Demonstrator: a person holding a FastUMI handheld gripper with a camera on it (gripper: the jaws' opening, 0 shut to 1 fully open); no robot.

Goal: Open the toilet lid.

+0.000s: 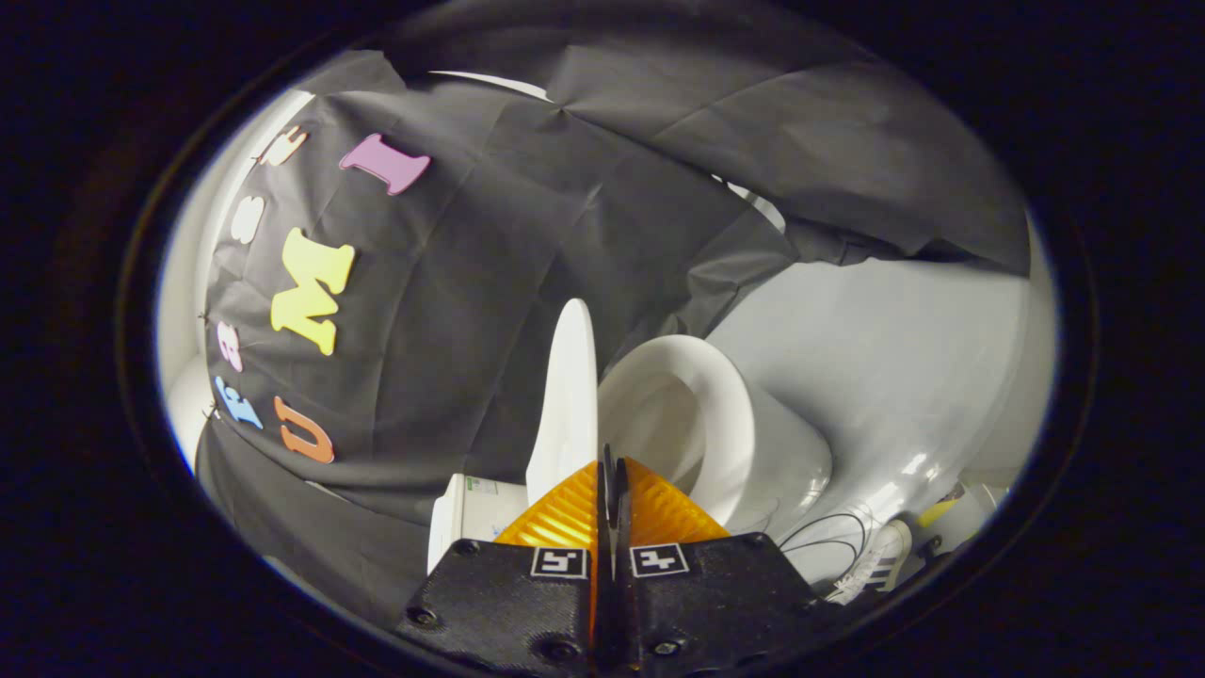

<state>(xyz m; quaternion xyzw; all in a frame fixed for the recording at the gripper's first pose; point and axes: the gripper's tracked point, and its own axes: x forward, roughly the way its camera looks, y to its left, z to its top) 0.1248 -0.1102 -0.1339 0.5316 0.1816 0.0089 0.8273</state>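
Toilet lid (568, 395) stands raised just ahead of the fingers (574, 513), which are clenched together with its lower edge at their tips; whether they pinch it is unclear. Toilet bowl (744, 443) lies beyond; best eased back gently

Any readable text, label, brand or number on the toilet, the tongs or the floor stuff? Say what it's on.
Nothing here can be quoted.
Sticker on the white unit below the upright toilet lid: too small to read.
Square tags on the tongs, which are shut with the lid just ahead: coded patterns, no words.
Shoe on the floor: stripes, no legible brand.
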